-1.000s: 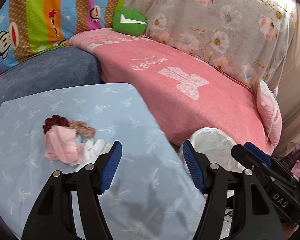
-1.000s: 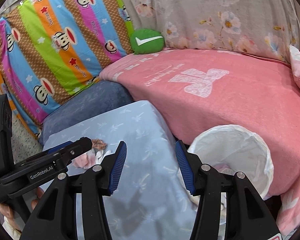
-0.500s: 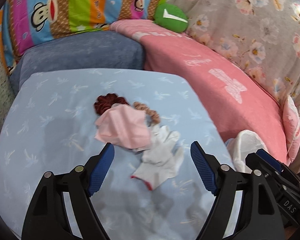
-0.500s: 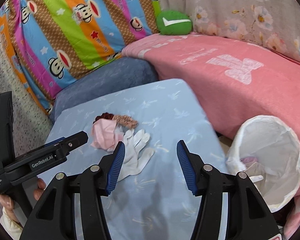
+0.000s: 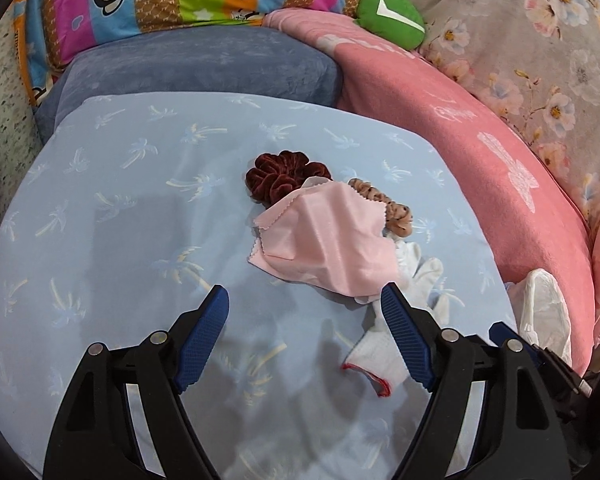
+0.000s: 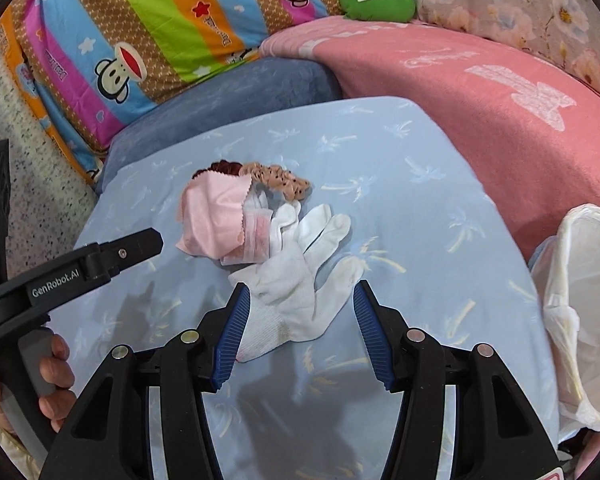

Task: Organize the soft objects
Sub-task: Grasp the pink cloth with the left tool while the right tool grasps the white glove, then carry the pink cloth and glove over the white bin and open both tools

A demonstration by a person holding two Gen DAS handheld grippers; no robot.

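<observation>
1. Glove (image 6: 300,280), white, lies flat on the pale blue cushion (image 6: 440,264), long axis diagonal: cuff near, fingers pointing up-right.
2. Pink cloth (image 5: 332,240) overlaps its fingertips, scrunchies (image 5: 280,176) beyond.
3. Right gripper (image 6: 300,312) straddles the cuff, jaws apart.
4. Left gripper (image 5: 304,320) hovers beside, jaws wide, empty.

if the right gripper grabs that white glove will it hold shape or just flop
Probably flop: the white glove lies flat and creased on the blue sheet, so its fingers would likely dangle. It looks thin and light. The pink cloth overlaps its fingers, so lifting may drag that along.
</observation>
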